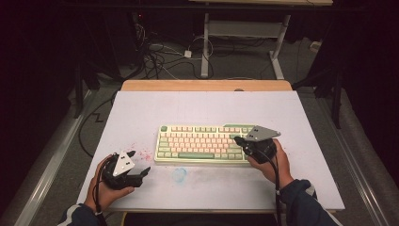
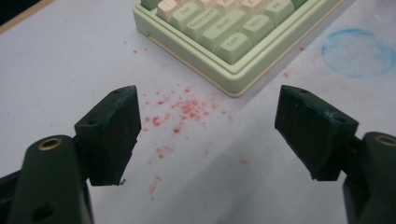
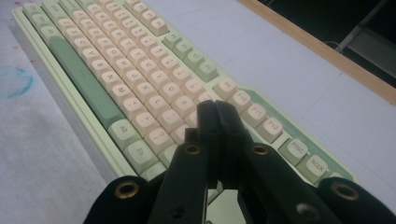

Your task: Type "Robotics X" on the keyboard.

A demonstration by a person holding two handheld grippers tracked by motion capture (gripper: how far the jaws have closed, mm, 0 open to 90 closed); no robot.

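White table mat (image 1: 207, 108) holds a pale green keyboard with cream keys (image 1: 202, 143) at frame centre. Right gripper (image 3: 217, 109), jaws pressed together, hovers over its right-hand keys. Left gripper (image 2: 208, 126), lower left, spread wide above red specks (image 2: 184, 109).

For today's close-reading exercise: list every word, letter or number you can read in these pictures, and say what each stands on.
"Ctrl": corner key of the keyboard, left gripper view.
"Alt": key right of the space bar, right gripper view.
"Fn": the next key along.
"N", "M", "J", "K", "L": cream letter keys.
Other legends are too blurred; the high view's are too small.
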